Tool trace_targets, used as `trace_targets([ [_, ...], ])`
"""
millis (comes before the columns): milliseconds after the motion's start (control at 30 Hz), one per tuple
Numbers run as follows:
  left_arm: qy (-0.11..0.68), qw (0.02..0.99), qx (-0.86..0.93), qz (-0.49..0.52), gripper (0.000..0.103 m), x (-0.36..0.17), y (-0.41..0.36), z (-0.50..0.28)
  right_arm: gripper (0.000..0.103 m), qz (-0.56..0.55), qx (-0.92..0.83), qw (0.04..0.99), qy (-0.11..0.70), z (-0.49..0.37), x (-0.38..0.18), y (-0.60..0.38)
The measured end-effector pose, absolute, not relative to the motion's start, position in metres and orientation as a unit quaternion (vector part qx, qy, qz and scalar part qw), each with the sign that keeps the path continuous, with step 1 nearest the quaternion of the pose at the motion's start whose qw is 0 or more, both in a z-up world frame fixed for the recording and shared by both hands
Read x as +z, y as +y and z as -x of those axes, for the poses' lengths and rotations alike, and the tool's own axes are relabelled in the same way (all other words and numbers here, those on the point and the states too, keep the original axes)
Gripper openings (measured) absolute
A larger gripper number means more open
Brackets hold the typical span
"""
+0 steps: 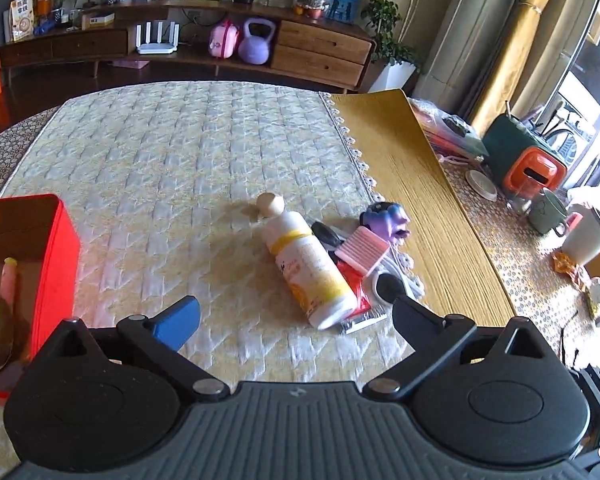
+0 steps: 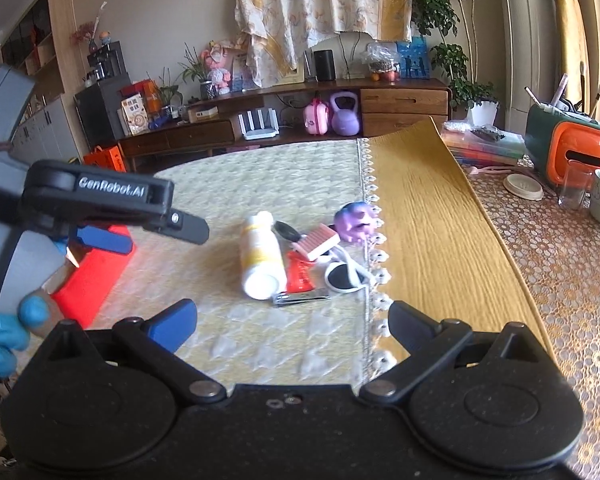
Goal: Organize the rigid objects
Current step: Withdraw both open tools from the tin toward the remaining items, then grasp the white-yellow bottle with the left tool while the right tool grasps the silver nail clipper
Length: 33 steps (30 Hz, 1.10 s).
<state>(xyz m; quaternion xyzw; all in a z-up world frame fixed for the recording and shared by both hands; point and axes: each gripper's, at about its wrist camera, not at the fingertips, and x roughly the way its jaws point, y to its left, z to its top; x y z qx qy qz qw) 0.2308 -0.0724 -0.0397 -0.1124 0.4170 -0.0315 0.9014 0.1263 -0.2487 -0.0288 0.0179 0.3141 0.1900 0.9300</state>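
quilted cream-and-yellow cloth covers most of the table in my left wrist view, with a wooden sideboard along the back wall. at the left edge sits the open red cardboard box point(image 1: 56, 252), already holding a few things i can't make out. my left gripper point(image 1: 296, 312) hangs low at the bottom of the frame, fingers spread wide with nothing between them. right of centre lies the white plastic bottle with a yellow label and beige cap point(image 1: 306, 264), on its side, cap pointing away from me. tight against its right flank sit a pink ribbed comb-like piece point(image 1: 362, 250), a red packet point(image 1: 356, 286) and white-framed sunglasses point(image 1: 384, 284), with a purple toy animal point(image 1: 386, 220) just beyond.

in the right wrist view the right gripper point(image 2: 292, 320) is likewise wide open and empty, aimed at the same pile, with metal nail clippers point(image 2: 300, 299) nearest it.

i judge the bottle light, stiff and smooth, so likely to roll or slip; i'd take it across the label band at mid-body, squarely, clear of the neighbours.
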Motion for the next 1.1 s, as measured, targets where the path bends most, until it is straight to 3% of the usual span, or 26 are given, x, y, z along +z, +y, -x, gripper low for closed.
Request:
trace_targets([
  [433,0.426,0.902,-0.004,0.073,0.103,-0.068,-0.101,-0.294,0.099,0.027,0.220,0.915,0.336,-0.168,-0.063,-0.225],
  [867,0.448,0.892,0.008,0.049,0.103,-0.101,-0.114,-0.321,0.086,0.014,0.230,0.904,0.359,-0.208,-0.097,-0.211],
  [1100,0.457,0.888,0.028,0.053,0.103,-0.112,-0.109,-0.330,0.084,0.022,0.223,0.906,0.358,-0.213,-0.100,-0.205],
])
